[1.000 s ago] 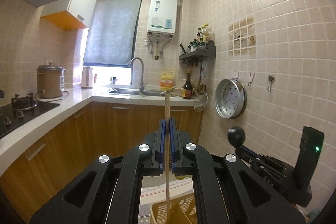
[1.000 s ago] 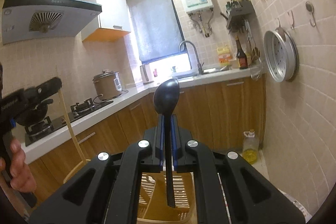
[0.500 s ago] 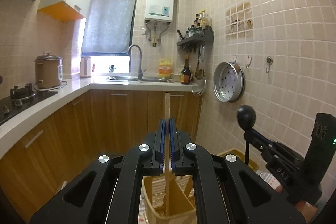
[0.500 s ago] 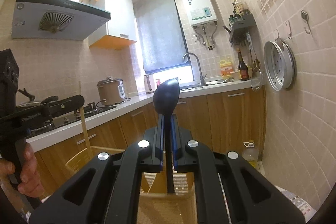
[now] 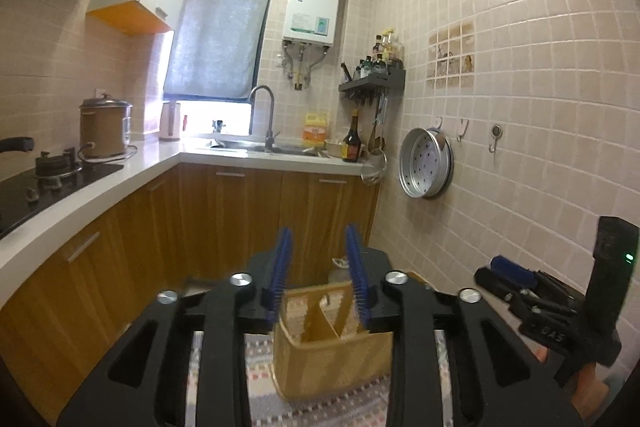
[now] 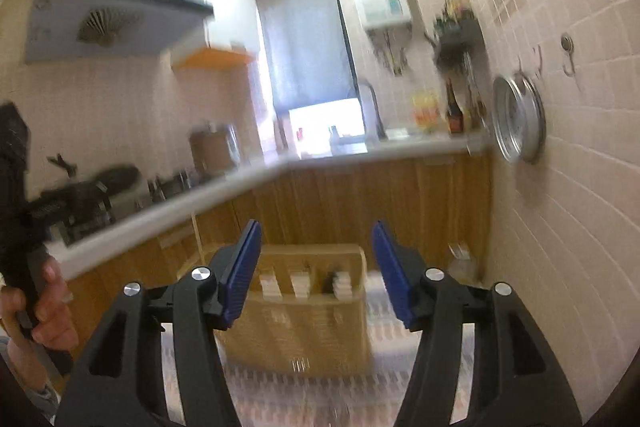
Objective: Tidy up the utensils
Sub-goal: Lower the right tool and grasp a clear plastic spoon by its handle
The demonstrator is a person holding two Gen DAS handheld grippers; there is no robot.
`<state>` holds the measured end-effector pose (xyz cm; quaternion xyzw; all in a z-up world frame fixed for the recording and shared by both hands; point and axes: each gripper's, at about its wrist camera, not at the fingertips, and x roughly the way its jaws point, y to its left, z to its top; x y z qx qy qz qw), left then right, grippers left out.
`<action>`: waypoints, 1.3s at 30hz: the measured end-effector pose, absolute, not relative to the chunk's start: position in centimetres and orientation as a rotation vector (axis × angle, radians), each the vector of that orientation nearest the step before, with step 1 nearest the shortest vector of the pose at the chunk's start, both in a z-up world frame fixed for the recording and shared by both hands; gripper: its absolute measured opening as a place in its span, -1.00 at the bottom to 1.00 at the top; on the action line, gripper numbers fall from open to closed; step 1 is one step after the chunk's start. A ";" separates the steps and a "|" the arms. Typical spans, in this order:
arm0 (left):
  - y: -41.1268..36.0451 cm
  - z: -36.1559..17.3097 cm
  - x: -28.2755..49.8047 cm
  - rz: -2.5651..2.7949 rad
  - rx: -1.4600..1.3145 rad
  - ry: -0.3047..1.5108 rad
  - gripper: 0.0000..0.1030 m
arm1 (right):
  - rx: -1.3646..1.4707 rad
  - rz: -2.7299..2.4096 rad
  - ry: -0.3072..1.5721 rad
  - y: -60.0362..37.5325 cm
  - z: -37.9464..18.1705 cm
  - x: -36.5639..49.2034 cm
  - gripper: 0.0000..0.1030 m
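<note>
A: Tiled kitchen, patterned rug. Basket [image 5: 332, 355] on the rug below both tongs; dark handle [image 6: 329, 282] inside.

B: Tongs?

A: Left tongs [image 5: 319, 277], right tongs [image 6: 316, 269] both opening, nothing between. Drop looks done; leftovers unseen.

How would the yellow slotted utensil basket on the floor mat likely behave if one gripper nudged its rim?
The utensil basket looks like thin slotted plastic, so probably light and easily slid. It stands tall on a woven mat, which may snag it, so it might tip instead.
</note>
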<state>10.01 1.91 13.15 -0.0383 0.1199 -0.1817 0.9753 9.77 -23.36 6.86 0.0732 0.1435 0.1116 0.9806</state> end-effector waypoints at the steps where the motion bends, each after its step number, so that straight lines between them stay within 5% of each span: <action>1: 1.9 13.2 9.4 -0.363 -0.074 0.260 -0.27 | 0.137 0.217 0.375 -23.2 6.6 9.8 0.15; 8: 2.9 11.0 7.6 -0.357 -0.115 0.479 -0.18 | 0.147 0.220 0.860 -22.5 1.5 11.3 0.15; 11: 4.2 8.7 7.7 -0.361 -0.166 0.589 -0.14 | 0.129 0.161 0.999 -22.7 -1.3 11.8 0.38; 17: 5.1 3.2 9.2 -0.444 -0.260 0.845 -0.11 | 0.116 0.120 1.062 -23.3 -3.6 12.0 0.57; 22: 3.8 -1.0 10.7 -0.559 -0.313 1.002 -0.37 | 0.122 0.156 1.018 -23.4 -2.7 12.8 0.67; 24: 3.1 -2.0 11.2 -0.589 -0.328 1.028 -0.37 | 0.118 0.151 1.031 -23.3 -2.6 13.1 0.45; 26: 2.6 -2.9 11.7 -0.611 -0.342 1.057 -0.40 | 0.134 0.193 1.060 -23.6 -2.4 14.3 -0.11; 28: 2.0 -3.6 12.0 -0.623 -0.339 1.077 -0.40 | 0.141 0.207 1.077 -23.6 -2.8 14.9 -0.28; 39: 0.7 -6.2 14.1 -0.659 -0.347 1.137 -0.40 | 0.153 0.296 1.092 -22.9 -5.7 17.3 -0.28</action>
